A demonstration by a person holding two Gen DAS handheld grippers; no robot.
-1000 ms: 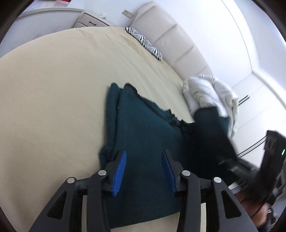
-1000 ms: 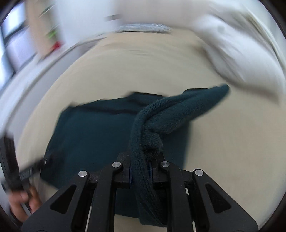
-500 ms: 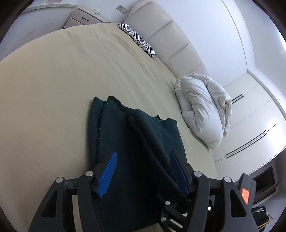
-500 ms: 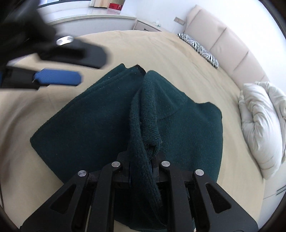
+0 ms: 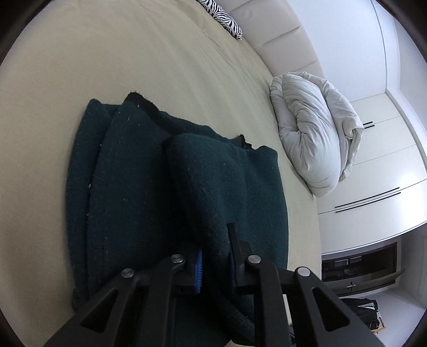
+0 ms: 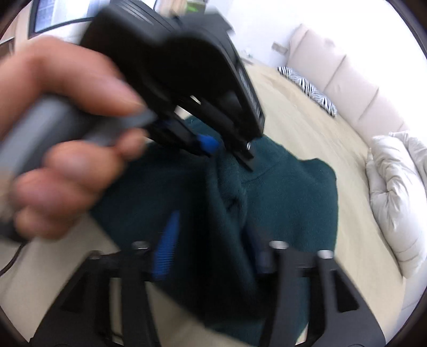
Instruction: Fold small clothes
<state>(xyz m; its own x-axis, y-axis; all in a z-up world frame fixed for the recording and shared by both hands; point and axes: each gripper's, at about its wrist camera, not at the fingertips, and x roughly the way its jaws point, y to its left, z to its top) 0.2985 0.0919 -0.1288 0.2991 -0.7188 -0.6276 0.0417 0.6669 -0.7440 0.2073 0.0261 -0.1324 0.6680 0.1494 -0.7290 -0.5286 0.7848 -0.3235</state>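
A dark green knit sweater [image 5: 138, 192] lies partly folded on the beige bed [image 5: 80, 58]. A long fold of it, a sleeve [image 5: 210, 186], runs over the body toward the near edge. My left gripper [image 5: 215, 264] is shut on this sleeve near its end. In the right wrist view the left gripper [image 6: 213, 145] and the hand holding it fill the upper left, its blue pads pinching the sleeve [image 6: 229, 192]. My right gripper [image 6: 213, 256] is open, its blue-padded fingers apart on either side of the sleeve; this view is blurred.
A bunched white duvet [image 5: 315, 133] lies on the bed to the right of the sweater. A zebra-striped cushion [image 5: 221, 13] sits by the padded headboard [image 5: 280, 34]. White wardrobe doors [image 5: 379, 149] stand beyond the bed.
My left gripper has closed on the sleeve that the right gripper carried over the sweater. My right gripper has opened and let the sleeve go.
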